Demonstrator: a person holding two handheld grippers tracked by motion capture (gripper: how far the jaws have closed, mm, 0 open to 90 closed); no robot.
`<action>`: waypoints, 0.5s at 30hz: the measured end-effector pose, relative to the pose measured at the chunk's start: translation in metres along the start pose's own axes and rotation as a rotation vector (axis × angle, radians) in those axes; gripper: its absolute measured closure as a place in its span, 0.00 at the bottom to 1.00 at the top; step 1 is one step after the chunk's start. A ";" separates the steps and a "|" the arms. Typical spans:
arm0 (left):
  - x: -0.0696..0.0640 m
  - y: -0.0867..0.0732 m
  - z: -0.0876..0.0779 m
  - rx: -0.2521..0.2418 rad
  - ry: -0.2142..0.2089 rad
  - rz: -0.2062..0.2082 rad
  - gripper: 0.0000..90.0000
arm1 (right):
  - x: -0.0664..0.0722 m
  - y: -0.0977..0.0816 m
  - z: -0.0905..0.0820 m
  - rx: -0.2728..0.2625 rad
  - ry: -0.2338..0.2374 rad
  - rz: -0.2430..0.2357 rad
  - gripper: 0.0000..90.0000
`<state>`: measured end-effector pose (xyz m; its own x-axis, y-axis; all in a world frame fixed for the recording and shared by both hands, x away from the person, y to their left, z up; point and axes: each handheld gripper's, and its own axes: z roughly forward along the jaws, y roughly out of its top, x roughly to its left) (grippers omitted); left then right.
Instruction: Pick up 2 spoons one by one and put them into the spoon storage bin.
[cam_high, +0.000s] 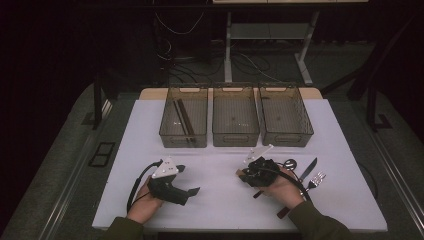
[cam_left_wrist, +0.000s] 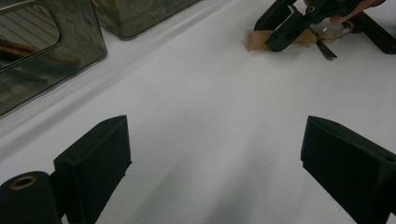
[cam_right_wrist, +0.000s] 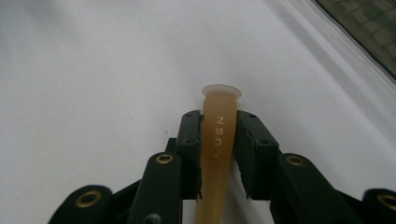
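- Dim floor and cables lie beyond the white tabletop (cam_high: 220, 195), where three smoky see-through bins stand in a row along the far edge.
- Left bin (cam_high: 183, 116) holds dark chopsticks (cam_high: 182, 117); the middle bin (cam_high: 235, 115) and right bin (cam_high: 285, 115) look bare from the high view.
- Your right tool (cam_right_wrist: 218, 140) sits toward the near right of the tabletop, and its pads press from both sides on the amber translucent handle (cam_right_wrist: 218, 135) of a utensil; the handle runs straight out between the jaws, its paler rounded end just past the tips.
- That handle bears faint raised lettering, and its end lies low over the white surface; whether it touches I cannot tell.
- From your left gripper view the same amber piece (cam_left_wrist: 256, 39) shows at the far tool's tips, on or just over the tabletop.
- Your left tool (cam_left_wrist: 215, 154) rests at the near left, jaws spread wide with bare white surface between them, gripping nothing.
- Just right of your right hand (cam_high: 280, 187) lie a knife (cam_high: 308, 170) and a fork (cam_high: 316, 179), side by side, with a small black looped item (cam_high: 289, 163) near them.
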<state>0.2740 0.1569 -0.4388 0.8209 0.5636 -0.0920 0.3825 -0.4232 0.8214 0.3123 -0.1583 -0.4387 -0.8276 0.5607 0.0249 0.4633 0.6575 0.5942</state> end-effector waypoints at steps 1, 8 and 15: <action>0.000 0.000 0.000 0.000 0.001 0.002 0.09 | 0.000 0.000 0.000 0.000 -0.002 0.002 0.81; 0.002 0.000 -0.001 0.010 0.023 -0.007 0.09 | 0.001 0.000 0.000 -0.002 -0.009 0.000 0.82; 0.003 0.000 -0.003 -0.006 0.017 -0.017 0.09 | -0.001 0.000 0.000 -0.005 -0.003 0.012 0.82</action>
<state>0.2756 0.1606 -0.4374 0.8070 0.5828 -0.0957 0.3934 -0.4094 0.8232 0.3127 -0.1590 -0.4387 -0.8209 0.5703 0.0299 0.4720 0.6479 0.5978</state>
